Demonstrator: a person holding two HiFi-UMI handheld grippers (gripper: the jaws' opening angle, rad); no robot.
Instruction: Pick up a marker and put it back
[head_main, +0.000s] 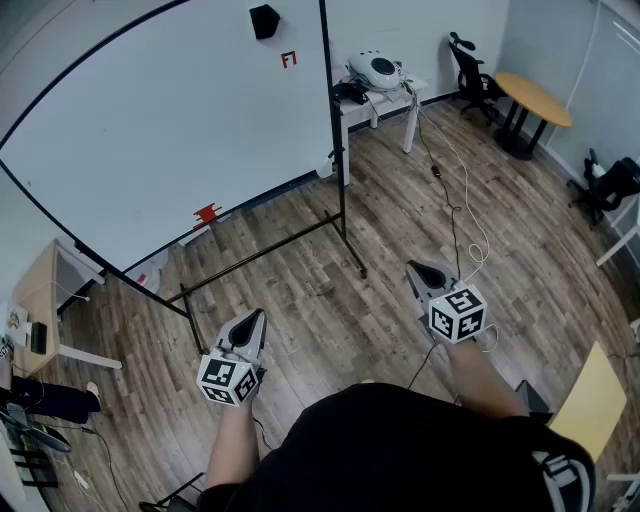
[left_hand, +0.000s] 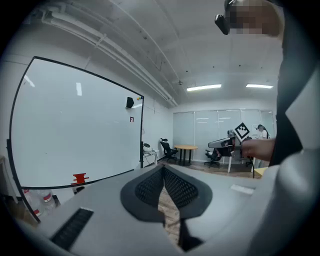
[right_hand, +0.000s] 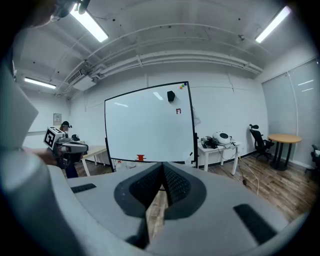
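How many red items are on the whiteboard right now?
2. A small red piece high up, below-right of the black block; a larger red piece at the bottom edge. Tiny dots at the top corner of the whiteboard are too small to judge.

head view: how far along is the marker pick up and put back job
Done: nothing that shows. In hand: nothing; the left gripper and right gripper are both shut and empty, short of the whiteboard. Left: reach the board, pick up a marker, put it back. No marker can be made out, only a small red item at the board's lower edge.
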